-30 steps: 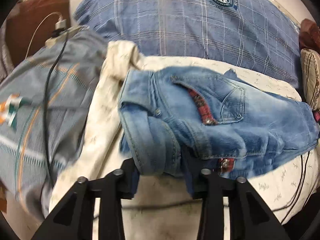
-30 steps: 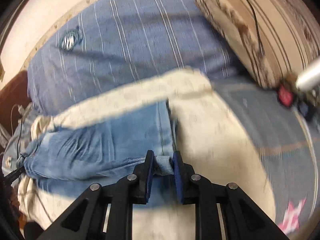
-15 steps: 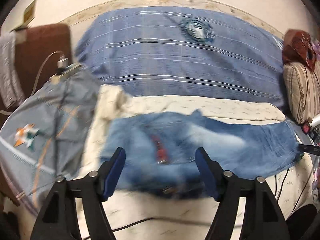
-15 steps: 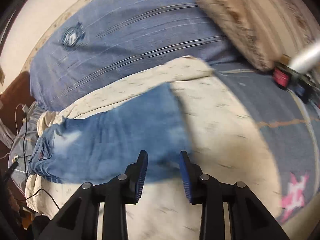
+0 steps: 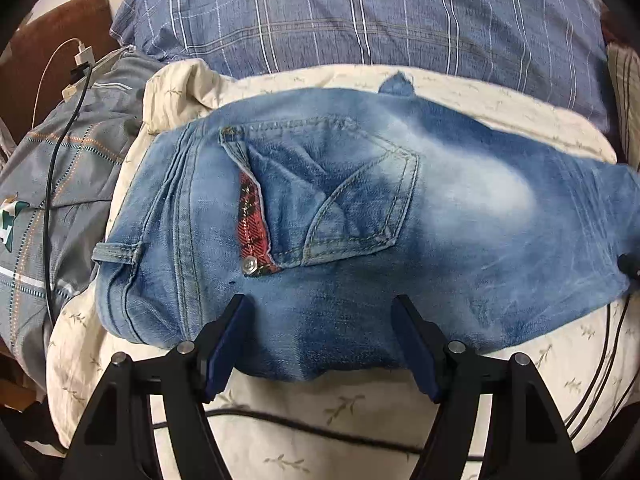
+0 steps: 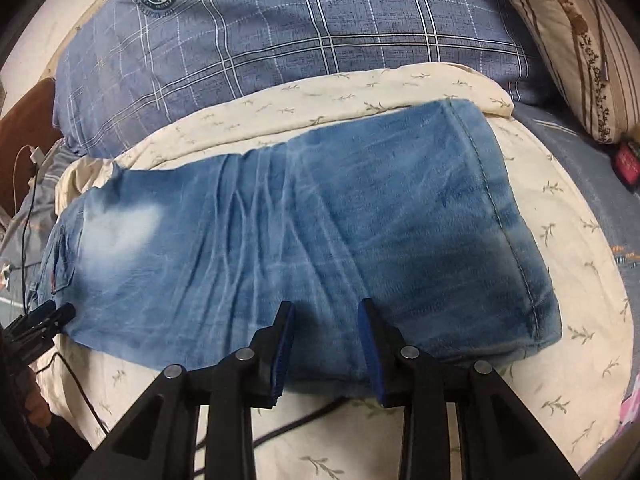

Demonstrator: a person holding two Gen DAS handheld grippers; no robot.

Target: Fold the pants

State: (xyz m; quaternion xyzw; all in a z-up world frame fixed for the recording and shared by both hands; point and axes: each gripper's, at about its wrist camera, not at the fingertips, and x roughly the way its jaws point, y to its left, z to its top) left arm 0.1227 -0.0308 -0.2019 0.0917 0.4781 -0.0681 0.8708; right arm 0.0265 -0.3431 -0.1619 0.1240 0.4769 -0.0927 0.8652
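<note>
Jeans [image 5: 360, 240] flat on bedsheet [image 5: 360, 420], both tools apart, just above near edge

bed [image 6: 400, 92] cream sheet | blue plaid pillow [image 5: 360, 20] | pale wall [image 6: 52, 12]

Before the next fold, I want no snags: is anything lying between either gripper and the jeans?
Nothing visible. The jeans lie flat on the cream sheet, with the left gripper and right gripper both open directly over their near edge. A black cable runs beneath the grippers.
</note>
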